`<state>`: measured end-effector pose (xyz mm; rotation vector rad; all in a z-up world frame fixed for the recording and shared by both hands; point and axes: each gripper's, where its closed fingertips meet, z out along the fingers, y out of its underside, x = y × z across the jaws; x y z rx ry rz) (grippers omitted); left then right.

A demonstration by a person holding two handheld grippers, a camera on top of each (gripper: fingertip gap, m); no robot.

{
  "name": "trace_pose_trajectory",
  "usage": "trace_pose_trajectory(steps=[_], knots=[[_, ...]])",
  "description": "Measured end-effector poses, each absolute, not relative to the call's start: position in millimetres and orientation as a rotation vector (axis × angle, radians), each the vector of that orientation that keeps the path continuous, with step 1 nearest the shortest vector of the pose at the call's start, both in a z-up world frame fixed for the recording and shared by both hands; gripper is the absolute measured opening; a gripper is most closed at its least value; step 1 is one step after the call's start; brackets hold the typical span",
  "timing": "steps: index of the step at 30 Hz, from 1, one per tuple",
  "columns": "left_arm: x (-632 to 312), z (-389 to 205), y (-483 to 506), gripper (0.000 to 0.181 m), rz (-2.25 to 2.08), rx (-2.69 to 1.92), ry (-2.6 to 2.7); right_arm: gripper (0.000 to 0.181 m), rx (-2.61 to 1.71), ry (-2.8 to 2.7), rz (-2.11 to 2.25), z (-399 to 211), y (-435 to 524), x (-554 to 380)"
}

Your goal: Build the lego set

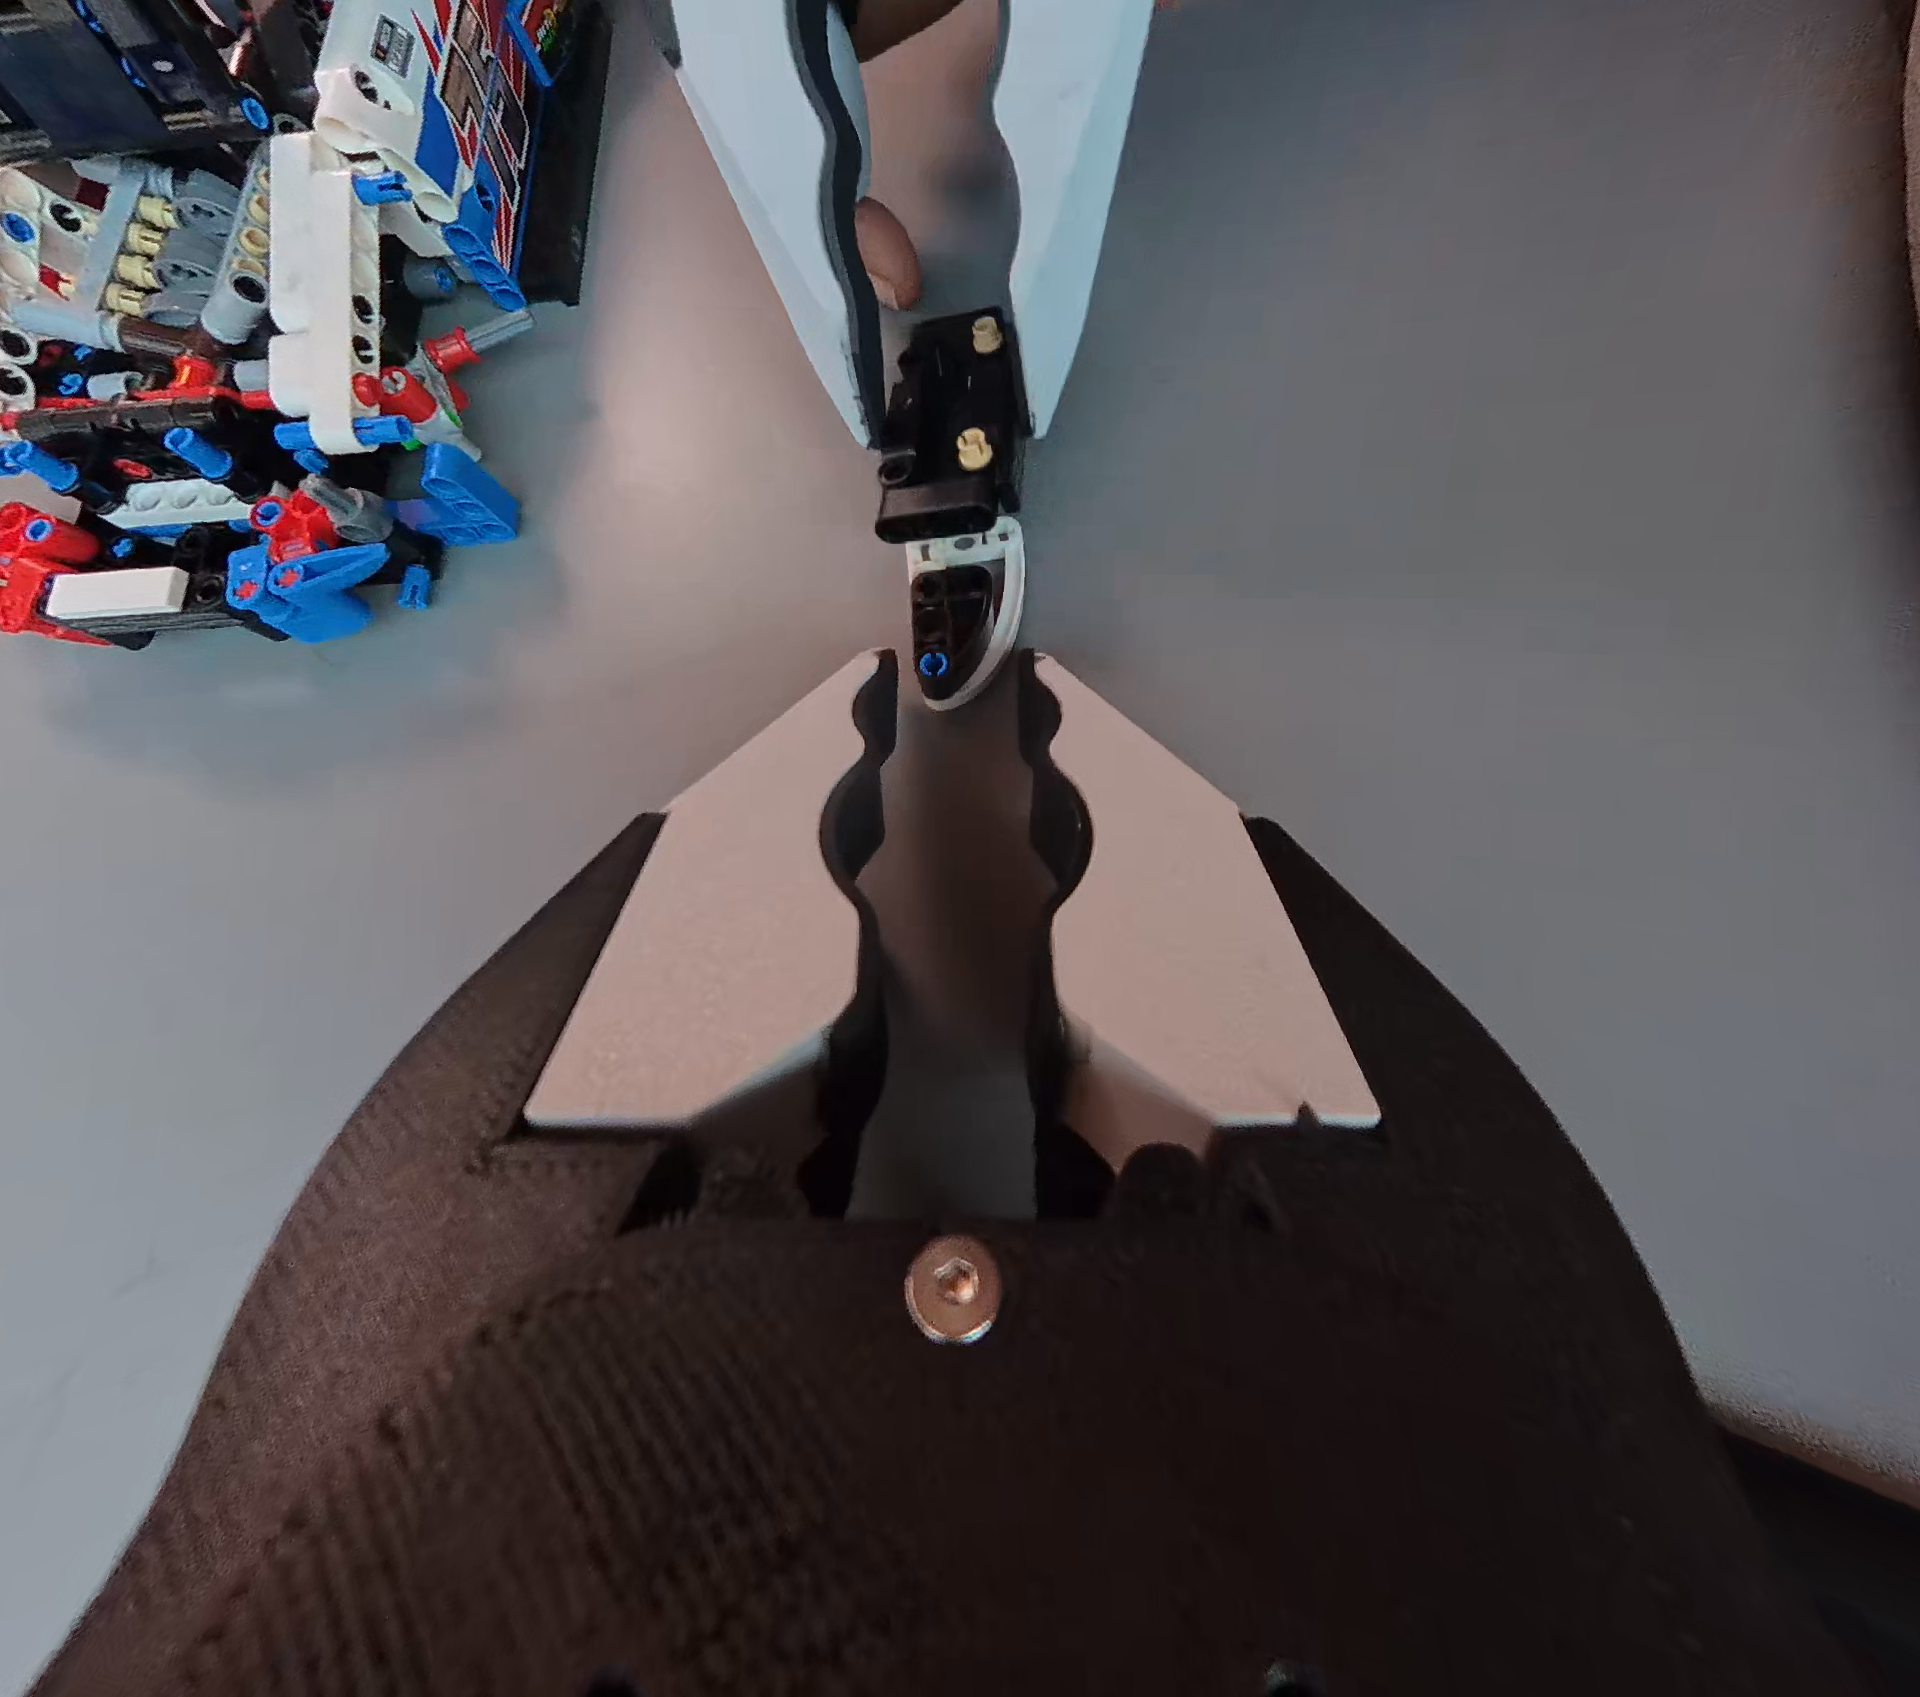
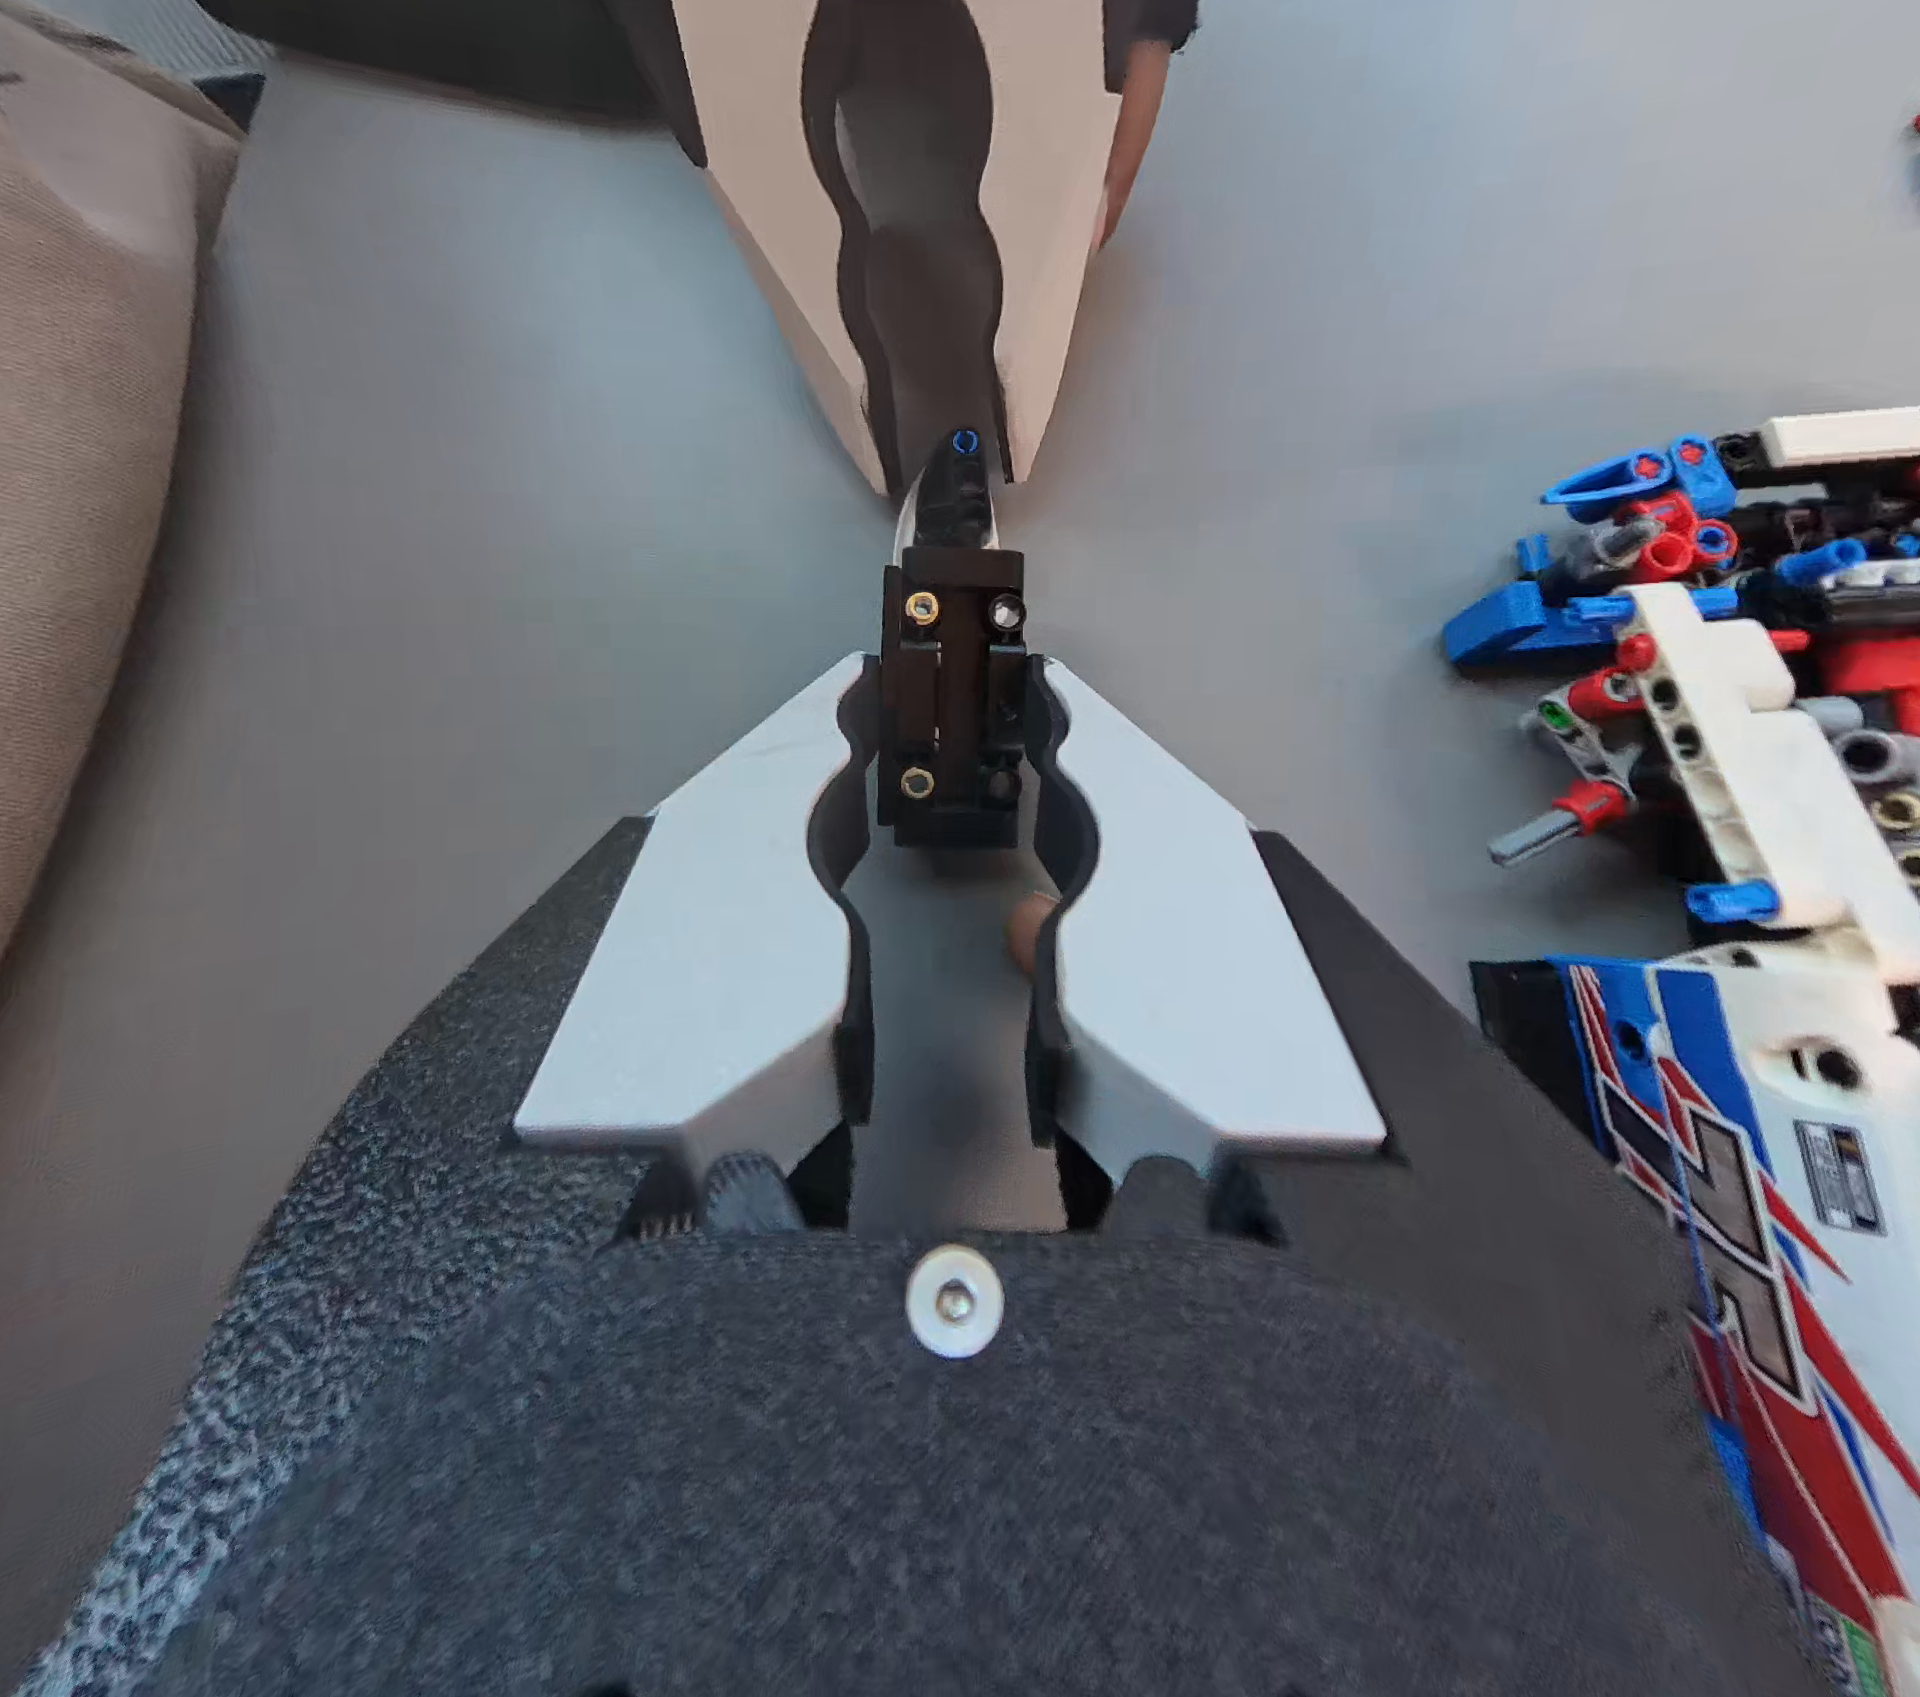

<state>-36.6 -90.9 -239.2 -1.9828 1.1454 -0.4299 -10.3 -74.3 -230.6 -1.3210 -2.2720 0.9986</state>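
Note:
My right gripper (image 2: 951,671) is shut on a small black lego block (image 2: 951,712) with tan pins and holds it above the grey table. It also shows in the left wrist view (image 1: 951,432), pointing at my left gripper. A white curved panel piece (image 1: 1000,608) with a black inside and a blue pin (image 1: 932,663) sticks out from the block's (image 1: 951,421) front end. My left gripper (image 1: 958,660) faces it with jaws slightly apart. The panel's tip (image 2: 961,494) lies between the left gripper's (image 2: 951,484) fingertips, with a small gap on each side.
The large lego model (image 1: 312,317) in white, blue, red and black lies on the table, on the right in the right wrist view (image 2: 1745,743). Its stickered white panel (image 2: 1766,1232) is nearest. A person's fingertip (image 1: 888,260) rests by the right gripper's finger. Beige fabric (image 2: 83,400) borders the table. Spacing between my two grippers at the tips: around 4 cm.

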Motion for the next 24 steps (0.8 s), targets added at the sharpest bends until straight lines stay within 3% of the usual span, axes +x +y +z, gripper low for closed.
trace_pose_trajectory(steps=[9, 16, 24], knots=[[-35.5, -240.3, -90.5, 0.017, -0.415, -1.980, 1.158, 0.025, -1.211, -2.383, 0.754, -239.7, -75.7, -14.4], [-36.0, -240.4, -90.0, 0.015, -0.411, -1.983, 1.153, 0.036, -1.131, -2.322, 0.732, -228.8, -76.2, -17.1], [-36.8, -239.8, -87.8, 0.015, -0.442, -2.005, 1.123, 0.025, -0.900, -2.173, 0.413, -233.6, -83.2, -17.2]])
